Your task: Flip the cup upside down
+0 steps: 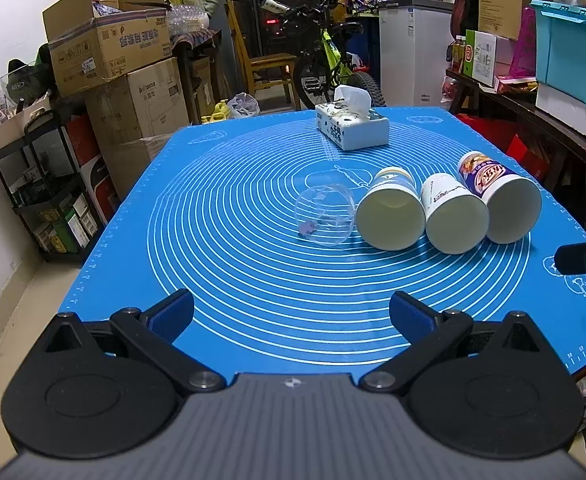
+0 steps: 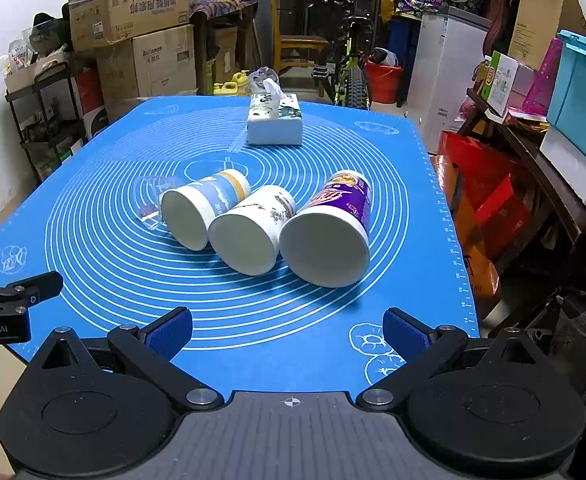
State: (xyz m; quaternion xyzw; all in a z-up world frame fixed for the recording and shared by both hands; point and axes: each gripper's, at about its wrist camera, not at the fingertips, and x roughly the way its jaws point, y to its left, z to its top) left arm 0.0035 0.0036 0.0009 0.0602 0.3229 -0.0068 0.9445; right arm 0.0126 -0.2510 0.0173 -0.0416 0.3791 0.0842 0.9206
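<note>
Several cups lie on their sides in a row on the blue mat [image 1: 253, 300], mouths toward me. From the left: a clear plastic cup [image 1: 325, 216], a blue-and-yellow banded paper cup [image 1: 389, 208], a white paper cup [image 1: 453, 216] and a purple printed cup [image 1: 501, 204]. They also show in the right wrist view: clear cup [image 2: 153, 204], banded cup [image 2: 205, 208], white cup [image 2: 253, 228], purple cup [image 2: 329, 232]. My left gripper [image 1: 291, 312] is open and empty, short of the cups. My right gripper [image 2: 287, 328] is open and empty, in front of the purple cup.
A tissue box [image 1: 351, 126] stands at the far side of the mat, also in the right wrist view [image 2: 275, 120]. Cardboard boxes [image 1: 109, 52], a bicycle [image 1: 333, 64] and cluttered shelves [image 1: 553, 92] surround the table. The mat's right edge [image 2: 453, 240] drops to red bags.
</note>
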